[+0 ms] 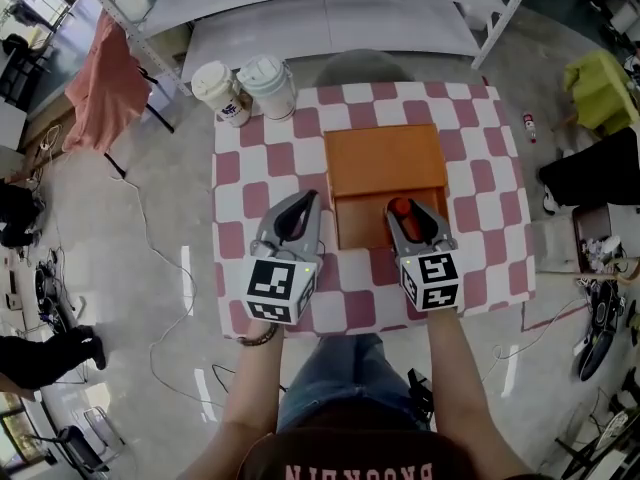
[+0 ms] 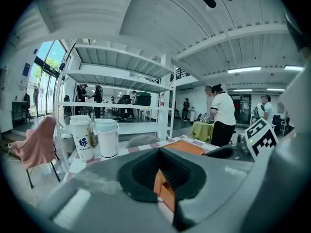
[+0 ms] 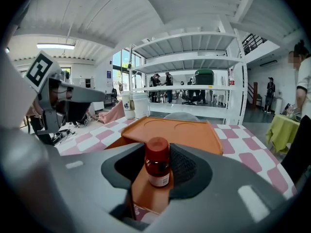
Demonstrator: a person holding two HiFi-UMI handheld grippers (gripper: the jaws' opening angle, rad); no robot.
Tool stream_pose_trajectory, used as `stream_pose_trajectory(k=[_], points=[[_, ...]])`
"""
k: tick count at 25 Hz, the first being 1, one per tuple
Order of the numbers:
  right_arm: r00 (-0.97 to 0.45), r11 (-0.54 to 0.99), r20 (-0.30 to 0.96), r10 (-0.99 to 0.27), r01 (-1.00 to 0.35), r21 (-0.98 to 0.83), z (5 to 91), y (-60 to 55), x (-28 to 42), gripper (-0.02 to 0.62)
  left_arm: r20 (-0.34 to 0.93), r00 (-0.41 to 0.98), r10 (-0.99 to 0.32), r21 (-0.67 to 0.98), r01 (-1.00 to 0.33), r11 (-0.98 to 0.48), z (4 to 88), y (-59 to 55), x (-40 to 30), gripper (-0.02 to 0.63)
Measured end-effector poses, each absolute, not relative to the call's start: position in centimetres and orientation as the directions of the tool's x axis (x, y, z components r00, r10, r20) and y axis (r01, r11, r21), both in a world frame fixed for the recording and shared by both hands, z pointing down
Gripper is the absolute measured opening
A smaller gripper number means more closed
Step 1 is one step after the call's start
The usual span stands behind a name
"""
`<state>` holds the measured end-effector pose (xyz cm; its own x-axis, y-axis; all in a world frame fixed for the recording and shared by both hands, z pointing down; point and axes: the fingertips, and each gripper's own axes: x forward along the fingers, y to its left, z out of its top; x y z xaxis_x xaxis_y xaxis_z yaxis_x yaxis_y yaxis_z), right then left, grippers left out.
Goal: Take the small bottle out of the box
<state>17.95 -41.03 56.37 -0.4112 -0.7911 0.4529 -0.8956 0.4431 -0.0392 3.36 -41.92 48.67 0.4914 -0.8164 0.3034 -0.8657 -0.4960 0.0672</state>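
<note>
The right tool grasps the small bottle upright, red cap skyward, seemingly just above the orange box. The left tool is clenched on nothing.

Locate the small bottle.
In the right gripper view, the small bottle sits between the jaws of the right gripper, above the near end of the orange box.

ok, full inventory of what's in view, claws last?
table: 1, pink-and-white checked cloth, centre
box: 1, orange, middle of table
small bottle: 1, red cap, over the box's near part
paper cup: 1, white, lidded, table's far left corner
tumbler: 1, white, beside the paper cup
cloth: 1, pink, draped left of table
shelving: 1, white, beyond table
left claw: grey, shut, empty, left of box
right claw: grey, shut on small bottle
</note>
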Motion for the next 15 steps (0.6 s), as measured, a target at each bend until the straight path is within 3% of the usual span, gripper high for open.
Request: stream_pose_trajectory(k=[15], points=[[-0.401,0.425,0.448,-0.799,-0.904,-0.052,55.1,-40.5,18.7,0.137,0.295,0.480,-0.826,0.066,-0.873,-0.483,47.8,-41.7,2.6,-0.008]])
